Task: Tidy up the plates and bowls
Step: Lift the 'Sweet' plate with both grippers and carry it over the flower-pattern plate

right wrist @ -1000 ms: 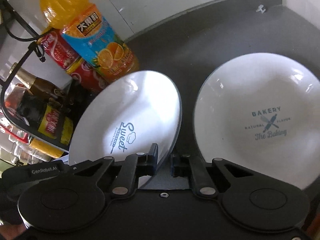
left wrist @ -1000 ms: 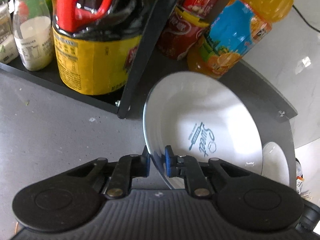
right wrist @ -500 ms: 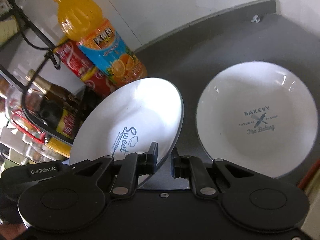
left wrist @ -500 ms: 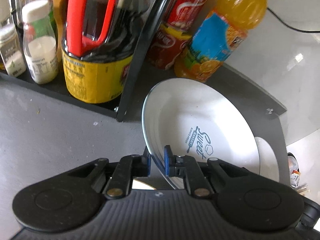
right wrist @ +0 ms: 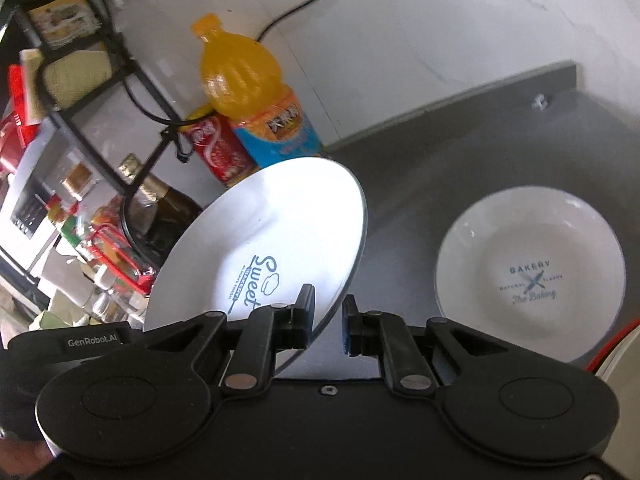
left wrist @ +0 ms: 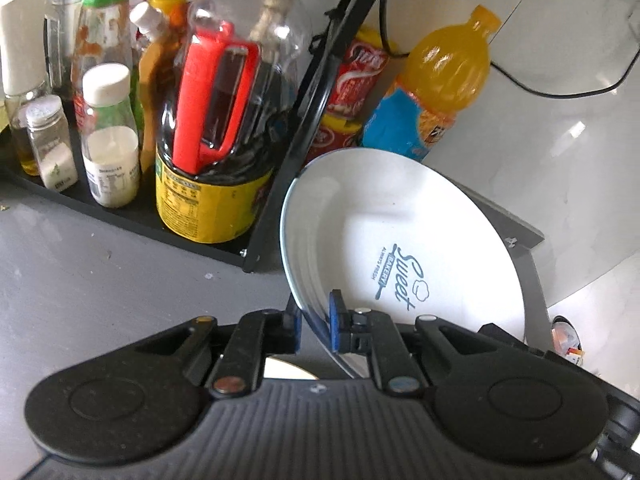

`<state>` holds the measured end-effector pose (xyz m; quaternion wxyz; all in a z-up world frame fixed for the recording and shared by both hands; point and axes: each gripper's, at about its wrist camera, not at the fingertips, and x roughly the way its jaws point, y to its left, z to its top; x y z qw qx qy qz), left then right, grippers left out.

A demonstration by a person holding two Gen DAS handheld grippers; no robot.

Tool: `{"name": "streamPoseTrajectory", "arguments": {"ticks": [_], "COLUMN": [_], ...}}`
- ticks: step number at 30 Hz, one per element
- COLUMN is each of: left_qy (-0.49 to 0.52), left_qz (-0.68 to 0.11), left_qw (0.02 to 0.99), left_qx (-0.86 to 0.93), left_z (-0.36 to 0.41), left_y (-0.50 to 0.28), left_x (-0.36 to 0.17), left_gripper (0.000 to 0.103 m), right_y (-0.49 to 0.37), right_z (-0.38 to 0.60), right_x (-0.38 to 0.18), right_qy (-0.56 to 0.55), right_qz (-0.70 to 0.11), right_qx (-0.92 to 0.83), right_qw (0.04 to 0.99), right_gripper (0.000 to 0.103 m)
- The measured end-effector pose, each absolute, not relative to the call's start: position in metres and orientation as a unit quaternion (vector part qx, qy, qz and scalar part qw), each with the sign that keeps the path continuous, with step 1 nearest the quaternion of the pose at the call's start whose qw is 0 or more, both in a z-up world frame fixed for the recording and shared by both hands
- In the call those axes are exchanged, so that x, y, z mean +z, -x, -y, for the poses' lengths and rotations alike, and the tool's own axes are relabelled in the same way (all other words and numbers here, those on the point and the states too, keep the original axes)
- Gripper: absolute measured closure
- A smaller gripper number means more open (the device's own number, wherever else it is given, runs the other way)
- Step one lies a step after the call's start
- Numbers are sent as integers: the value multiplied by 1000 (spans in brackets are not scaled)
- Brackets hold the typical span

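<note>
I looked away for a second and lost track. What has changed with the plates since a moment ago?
The left gripper has lifted the Sweet plate higher, tilted on edge; the counter and Bakery plate now look farther below. Unchanged: the left gripper stays clamped on the rim, the right gripper stays slightly open around its edge, and the Bakery plate lies flat.

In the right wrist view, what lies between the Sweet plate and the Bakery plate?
Nothing: only bare dark counter separates the tilted Sweet plate, held by the left gripper, from the flat Bakery plate.
</note>
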<state>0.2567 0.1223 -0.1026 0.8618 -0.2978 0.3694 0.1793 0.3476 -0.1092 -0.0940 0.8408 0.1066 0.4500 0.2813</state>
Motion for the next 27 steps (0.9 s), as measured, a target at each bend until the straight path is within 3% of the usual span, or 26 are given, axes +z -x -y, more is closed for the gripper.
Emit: {"name": "streamPoseTrajectory", "arguments": {"ticks": [27], "left_qy": [286], "left_qz": [-379], "left_qw": [858], "left_qx": [197], "left_z": [-99], "left_y": [-191], "left_x": [-101], "left_gripper": [91], "right_y": [-300], "right_z": [123], "right_x": [-85], "right_qy": [-60], "right_qz": [-455], "right_qx": [334], "right_qw": [823], "right_gripper": [90]}}
